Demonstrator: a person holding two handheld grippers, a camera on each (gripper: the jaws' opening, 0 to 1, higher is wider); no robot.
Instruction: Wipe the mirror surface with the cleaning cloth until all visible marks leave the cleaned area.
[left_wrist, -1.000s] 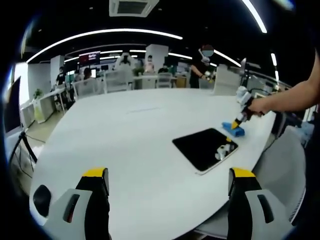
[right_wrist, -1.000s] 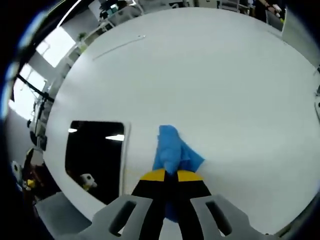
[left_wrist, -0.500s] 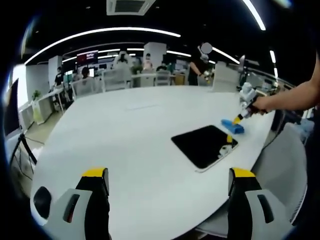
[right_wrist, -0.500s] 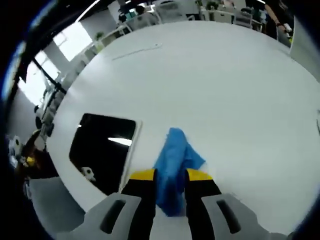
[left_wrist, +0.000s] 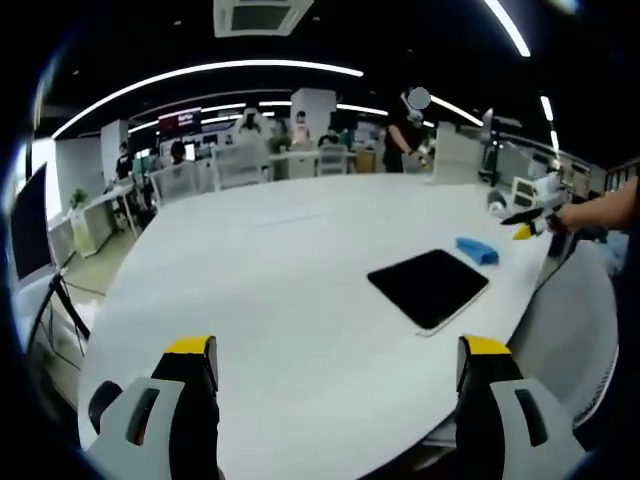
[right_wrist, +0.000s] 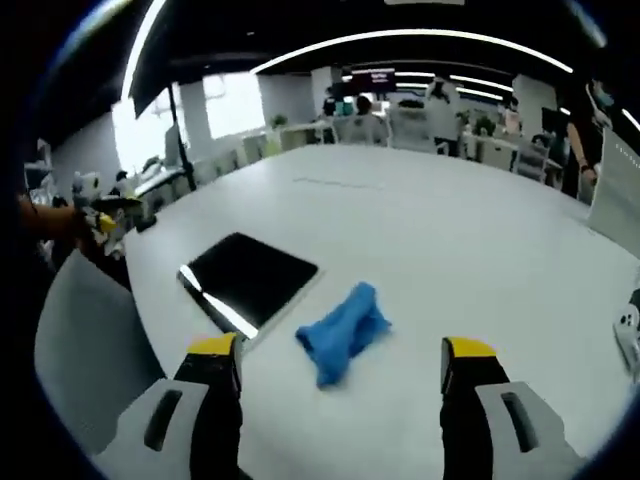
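In the right gripper view, the right claw (right_wrist: 340, 365) stands spread wide, its two yellow-tipped jaws apart with nothing between them. Just ahead of it, a little toward its left jaw, the blue cleaning cloth (right_wrist: 344, 330) lies crumpled on the white desk (right_wrist: 470, 250), free of both jaws. Ahead and to the left of the claw, just beside the cloth but apart from it, the mirror (right_wrist: 246, 280) lies flat; its face reads as a dark slab crossed by bright streaks of reflected ceiling light, so any marks on it are too hard to make out. At the far left edge of this view, a hand holds the left claw (right_wrist: 105, 222), small and blurred; its jaw state cannot be read there.

In the left gripper view, the left claw (left_wrist: 338, 370) is likewise spread, empty, low over the near edge of the desk (left_wrist: 260, 290). The mirror (left_wrist: 428, 287) sits well ahead and to its right, the cloth (left_wrist: 477, 250) beyond it. Farther right, the right claw (left_wrist: 524, 226) appears, cut off at the view's edge. Office chairs and people behind the desk are blurred.
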